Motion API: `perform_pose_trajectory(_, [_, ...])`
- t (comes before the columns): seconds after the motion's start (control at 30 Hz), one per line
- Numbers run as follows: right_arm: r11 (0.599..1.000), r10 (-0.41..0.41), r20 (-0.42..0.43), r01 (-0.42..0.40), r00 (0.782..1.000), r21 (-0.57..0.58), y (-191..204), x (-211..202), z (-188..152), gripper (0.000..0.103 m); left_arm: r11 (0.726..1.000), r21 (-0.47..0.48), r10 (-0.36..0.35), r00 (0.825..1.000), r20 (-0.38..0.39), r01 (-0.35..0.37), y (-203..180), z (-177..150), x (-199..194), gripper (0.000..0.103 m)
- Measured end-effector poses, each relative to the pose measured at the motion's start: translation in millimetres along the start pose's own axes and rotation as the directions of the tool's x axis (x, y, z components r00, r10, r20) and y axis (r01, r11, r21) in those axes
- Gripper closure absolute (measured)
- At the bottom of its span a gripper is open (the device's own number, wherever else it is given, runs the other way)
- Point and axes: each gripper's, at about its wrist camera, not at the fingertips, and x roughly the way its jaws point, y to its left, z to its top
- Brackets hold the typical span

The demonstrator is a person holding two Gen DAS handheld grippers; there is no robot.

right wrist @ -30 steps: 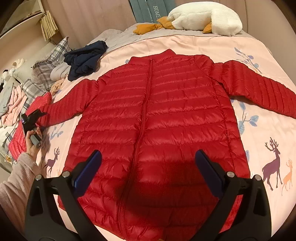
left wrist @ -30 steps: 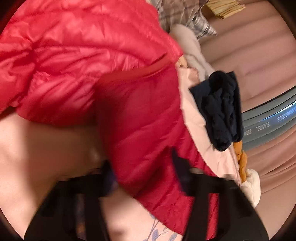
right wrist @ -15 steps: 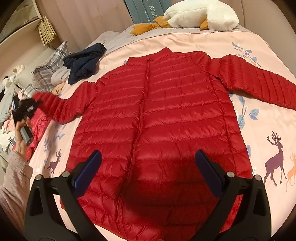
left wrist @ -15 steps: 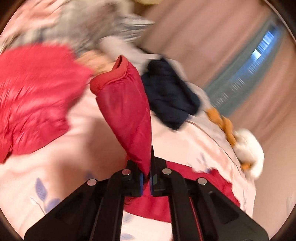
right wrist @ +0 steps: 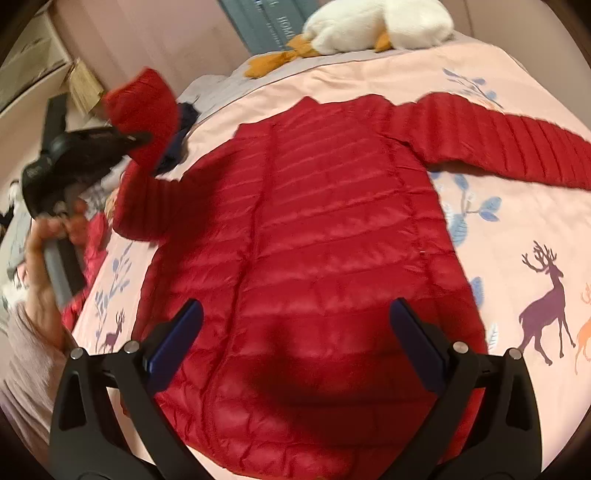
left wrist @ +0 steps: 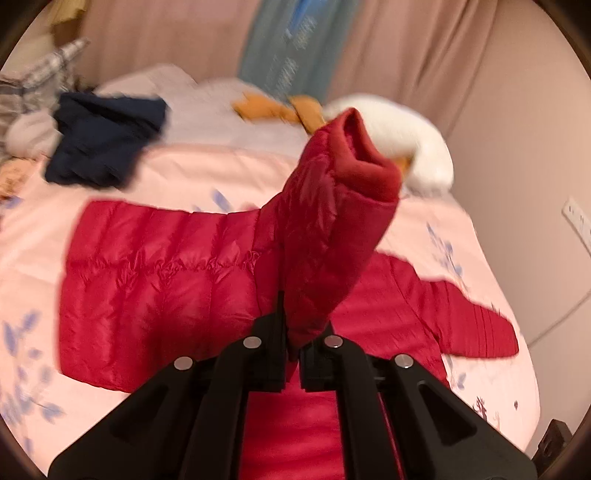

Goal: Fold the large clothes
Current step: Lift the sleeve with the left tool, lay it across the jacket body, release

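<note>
A red quilted down jacket [right wrist: 314, 240] lies flat, front up, on the pink bedspread [right wrist: 517, 258]. My left gripper [left wrist: 291, 332] is shut on the jacket's left sleeve [left wrist: 332, 221] and holds it lifted, cuff pointing up. In the right wrist view the left gripper [right wrist: 140, 138] shows at the left with the raised sleeve [right wrist: 147, 110]. My right gripper [right wrist: 295, 325] is open and empty above the jacket's lower hem. The other sleeve [right wrist: 498, 140] lies stretched out to the right.
A dark navy garment [left wrist: 103, 147] lies at the bed's far left. A white plush toy with orange parts [right wrist: 369, 26] rests at the head. More clothes [left wrist: 29, 92] are piled at the left. A wall with a socket [left wrist: 576, 221] stands on the right.
My left gripper has lifted the sleeve off the bed and swung it up and inward toward the jacket body. The right gripper has stayed open over the hem.
</note>
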Motion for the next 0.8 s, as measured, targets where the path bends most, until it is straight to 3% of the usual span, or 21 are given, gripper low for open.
perform_pose_trajectory(0.07, [1.0, 0.005, 0.002, -0.005, 1.0, 0.03, -10.7, 0.3, 3.1, 0.002, 0.999, -0.008, -0.038, 0.996, -0.075, 0.038, -15.3, -12.3, 30.3, 0.097])
perform_pose_trajectory(0.13, [0.999, 0.011, 0.009, -0.011, 1.0, 0.053, -21.3, 0.8, 7.9, 0.002, 0.998, -0.012, -0.065, 0.989, -0.134, 0.064, -24.9, -18.0, 54.3, 0.083])
perform_pose_trajectory(0.17, [0.998, 0.012, 0.008, -0.012, 1.0, 0.064, -25.1, 1.5, 10.5, 0.002, 0.997, -0.016, -0.071, 0.985, -0.158, 0.069, -28.5, -20.2, 62.5, 0.052])
perform_pose_trajectory(0.2, [0.997, 0.014, 0.007, -0.015, 1.0, 0.076, -29.1, 2.2, 13.8, 0.002, 0.996, -0.024, -0.084, 0.981, -0.176, 0.081, -31.5, -22.3, 68.2, 0.029])
perform_pose_trajectory(0.3, [0.994, 0.036, 0.017, -0.038, 0.999, 0.103, -38.1, 5.4, 30.1, 0.002, 0.991, -0.027, -0.132, 0.98, -0.149, 0.129, -30.3, -24.2, 57.6, 0.028])
perform_pose_trajectory(0.4, [0.996, 0.039, 0.043, -0.042, 0.998, 0.081, -32.5, 13.6, 56.1, 0.002, 0.988, -0.016, -0.157, 0.985, -0.074, 0.156, -10.4, -18.7, 25.1, 0.028])
perform_pose_trajectory(0.57, [0.992, 0.123, 0.086, -0.124, 0.989, 0.008, -0.9, 50.5, 107.6, 0.002, 0.999, -0.048, 0.022, 1.0, 0.001, -0.022, 53.6, -19.7, -3.3, 0.029])
perform_pose_trajectory(0.63, [0.986, 0.165, 0.089, -0.165, 0.982, -0.01, 12.8, 77.6, 129.6, 0.007, 0.993, -0.097, 0.061, 0.998, -0.011, -0.062, 80.0, -19.9, -0.5, 0.041])
perform_pose_trajectory(0.67, [0.986, 0.166, 0.081, -0.166, 0.983, -0.011, 16.7, 89.0, 137.8, 0.009, 0.991, -0.102, 0.082, 0.996, -0.019, -0.084, 88.2, -20.8, 1.7, 0.056])
perform_pose_trajectory(0.7, [0.985, 0.174, 0.068, -0.174, 0.982, -0.011, 20.1, 104.0, 145.5, 0.013, 0.989, -0.105, 0.102, 0.994, -0.035, -0.105, 96.0, -22.0, 7.0, 0.062])
perform_pose_trajectory(0.8, [0.993, 0.115, 0.007, -0.115, 0.993, -0.001, 21.4, 143.6, 154.5, 0.018, 0.983, -0.058, 0.17, 0.983, -0.069, -0.175, 100.2, -26.8, 26.8, 0.063])
